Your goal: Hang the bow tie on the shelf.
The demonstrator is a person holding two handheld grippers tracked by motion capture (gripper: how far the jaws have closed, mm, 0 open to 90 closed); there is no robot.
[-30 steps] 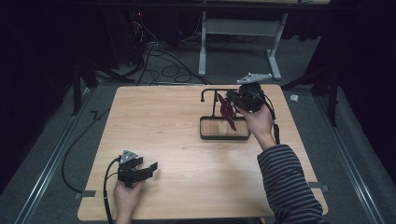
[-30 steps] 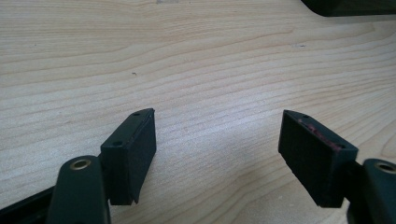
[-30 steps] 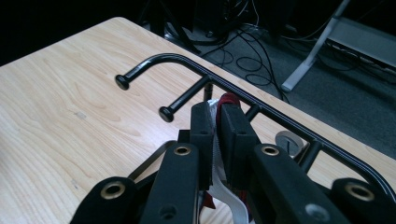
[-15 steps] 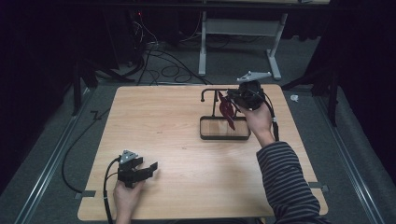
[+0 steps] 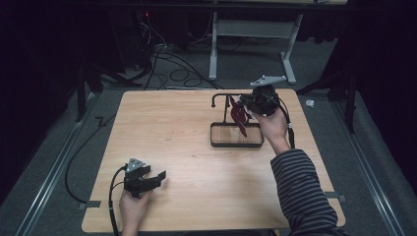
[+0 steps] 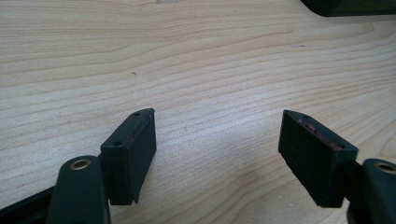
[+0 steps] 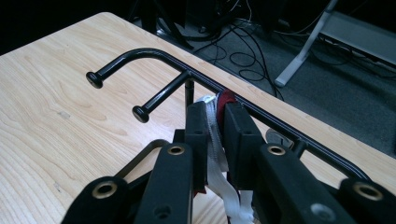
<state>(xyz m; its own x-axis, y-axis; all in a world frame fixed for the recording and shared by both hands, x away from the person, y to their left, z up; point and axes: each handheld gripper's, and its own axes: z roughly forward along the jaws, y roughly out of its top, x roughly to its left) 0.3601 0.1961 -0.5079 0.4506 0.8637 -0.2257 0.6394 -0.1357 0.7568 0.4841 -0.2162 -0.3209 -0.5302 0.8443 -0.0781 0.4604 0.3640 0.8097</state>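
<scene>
My right gripper is clamped on a white strap with a dark red item, held against the top bar of the black wire rack at the table's two o'clock. The jaws hide most of that item; I cannot identify it. My left gripper rests at seven o'clock, jaws apart over bare wood. A dark object is cut off at that view's top edge.
</scene>
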